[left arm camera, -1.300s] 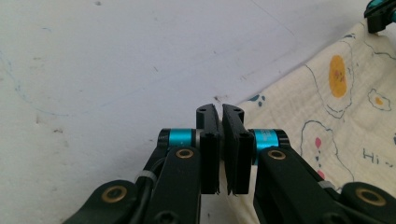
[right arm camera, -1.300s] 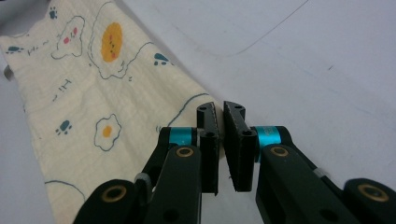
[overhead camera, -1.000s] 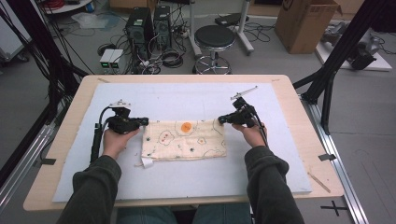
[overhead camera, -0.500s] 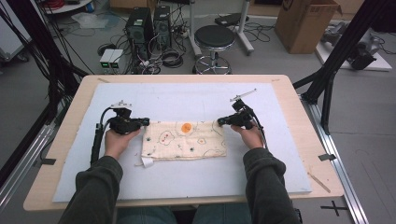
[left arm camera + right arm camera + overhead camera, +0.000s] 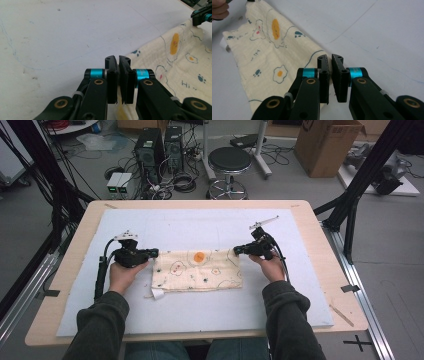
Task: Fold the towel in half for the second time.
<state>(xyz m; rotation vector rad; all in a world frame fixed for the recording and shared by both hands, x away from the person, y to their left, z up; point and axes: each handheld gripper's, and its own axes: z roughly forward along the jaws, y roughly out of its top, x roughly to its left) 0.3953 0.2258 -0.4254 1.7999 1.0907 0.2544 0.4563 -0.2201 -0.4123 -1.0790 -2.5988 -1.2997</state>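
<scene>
1. I see the cream quilted cloth (image 5: 197, 270) with printed fried-egg and paw motifs lying flat on the white foam mat (image 5: 200, 227).
2. My left gripper (image 5: 118, 60) pinches its far left corner, jaws nearly together.
3. My right gripper (image 5: 329, 58) pinches its far right corner likewise.

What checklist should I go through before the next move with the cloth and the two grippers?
1. Left gripper pinches the cloth at its far left corner: ok, jaws shut on it.
2. Right gripper pinches the far right corner: ok, jaws shut.
3. Cloth lies flat between the grippers: ok.
4. White mat beyond the cloth is free: ok.
5. Near left corner is flat: not ok, a white tag sticks out.
</scene>
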